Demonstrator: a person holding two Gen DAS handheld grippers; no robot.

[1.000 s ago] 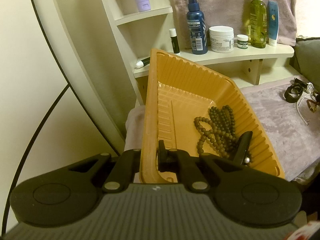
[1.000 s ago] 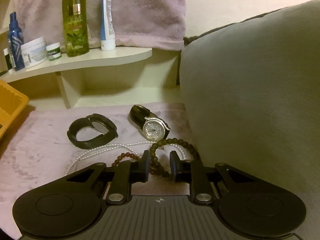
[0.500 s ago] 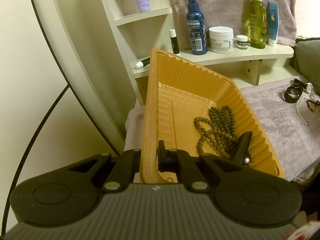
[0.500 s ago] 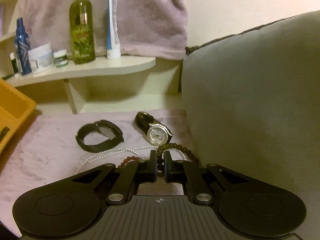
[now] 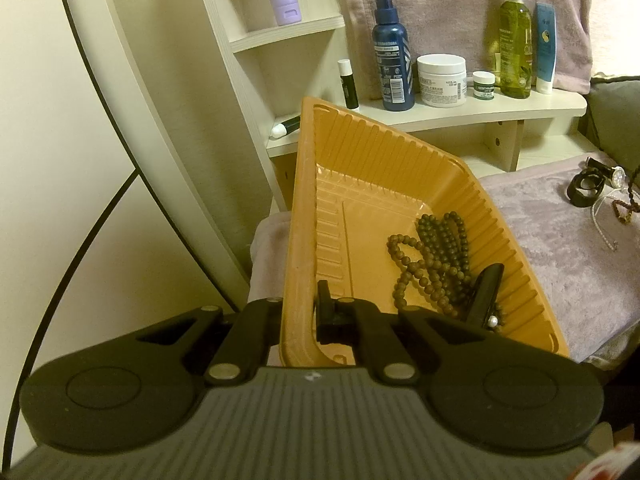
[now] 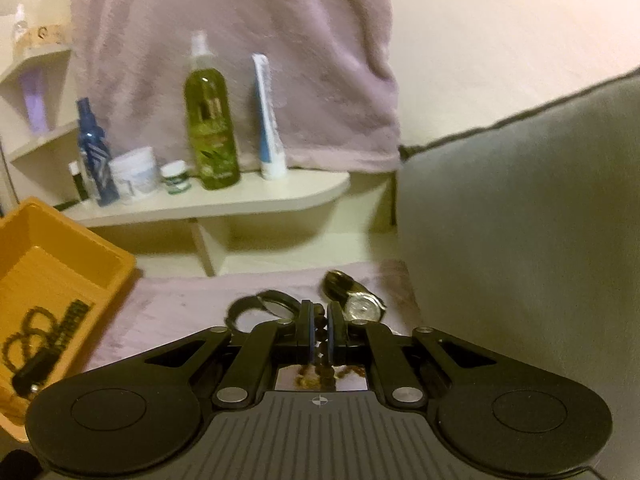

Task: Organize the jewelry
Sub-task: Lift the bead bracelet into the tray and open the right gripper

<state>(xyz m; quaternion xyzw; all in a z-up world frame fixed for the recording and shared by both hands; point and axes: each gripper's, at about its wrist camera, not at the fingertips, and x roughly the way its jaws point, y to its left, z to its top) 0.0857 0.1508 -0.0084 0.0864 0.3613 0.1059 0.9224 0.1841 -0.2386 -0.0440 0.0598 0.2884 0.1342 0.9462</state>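
My left gripper [image 5: 302, 312] is shut on the near wall of an orange ribbed tray [image 5: 384, 148] and holds it tilted. Dark bead strands [image 5: 436, 256] and a black clip [image 5: 486, 292] lie in it. My right gripper [image 6: 319, 328] is shut on a dark bead bracelet [image 6: 320, 354] and holds it above the mauve towel [image 6: 176, 304]. Behind it lie a black band [image 6: 260, 304] and a silver-faced watch [image 6: 362, 306]. The tray also shows at the left of the right wrist view [image 6: 60, 256]. A pearl strand [image 5: 600, 216] lies on the towel at far right.
A cream shelf [image 5: 480, 110] behind the tray holds a blue spray bottle [image 5: 392, 68], a white cream jar [image 5: 442, 80], a green bottle [image 5: 516, 48] and tubes. A grey cushion [image 6: 520, 220] stands at the right. A mauve cloth [image 6: 240, 40] hangs on the wall.
My right gripper closed on the dark bead bracelet and lifted it off the towel, rising and tilting up. The left gripper and tray have not moved.
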